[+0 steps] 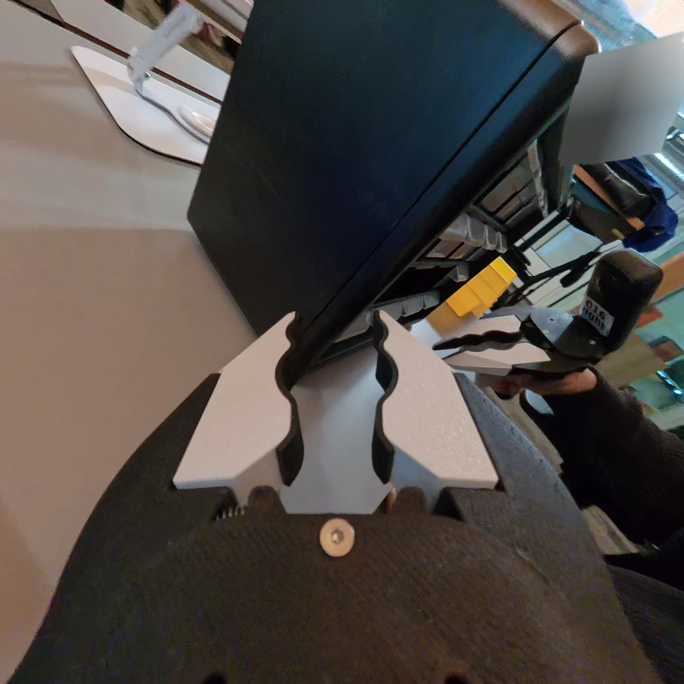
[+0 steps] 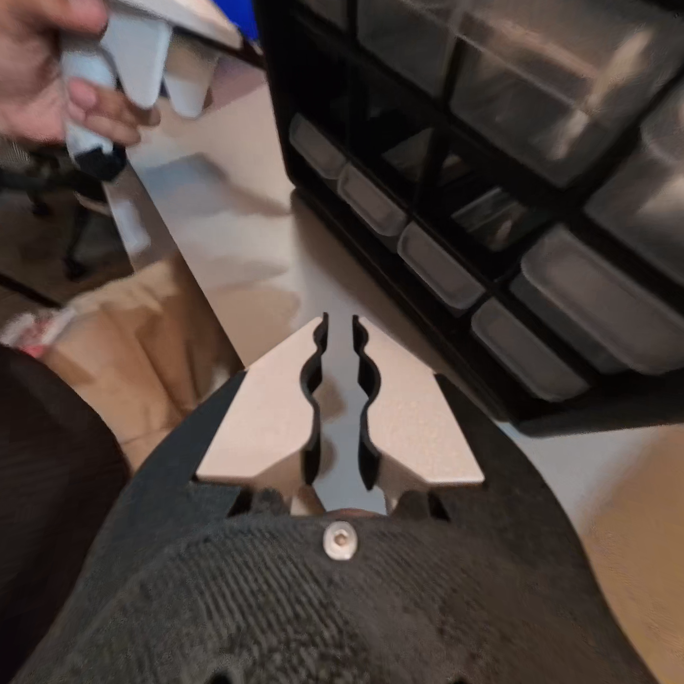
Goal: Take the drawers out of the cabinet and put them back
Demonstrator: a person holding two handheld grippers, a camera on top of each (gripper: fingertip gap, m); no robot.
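The black cabinet [image 1: 351,148] stands on the table; the left wrist view shows its dark side panel and front corner. My left gripper [image 1: 335,314] is open, its fingers straddling the cabinet's lower front corner edge. Clear drawers [image 1: 473,225] line the front. In the right wrist view the cabinet [image 2: 536,425] fills the upper right with several clear drawers [image 2: 436,259] and one empty slot [image 2: 399,155]. My right gripper [image 2: 340,316] is only slightly open and empty, over the table in front of the bottom row. It also shows in the left wrist view [image 1: 438,346].
The light table [image 1: 92,296] carries a white stand base [image 1: 148,111] at the back left. A yellow block [image 1: 481,288] sits beyond the cabinet front. A brown bag [image 2: 129,333] and a chair base [image 2: 55,192] lie off the table edge. A hand holds the left gripper [image 2: 168,107]. One gripper's finger ends stand about 15 cm off the other's.
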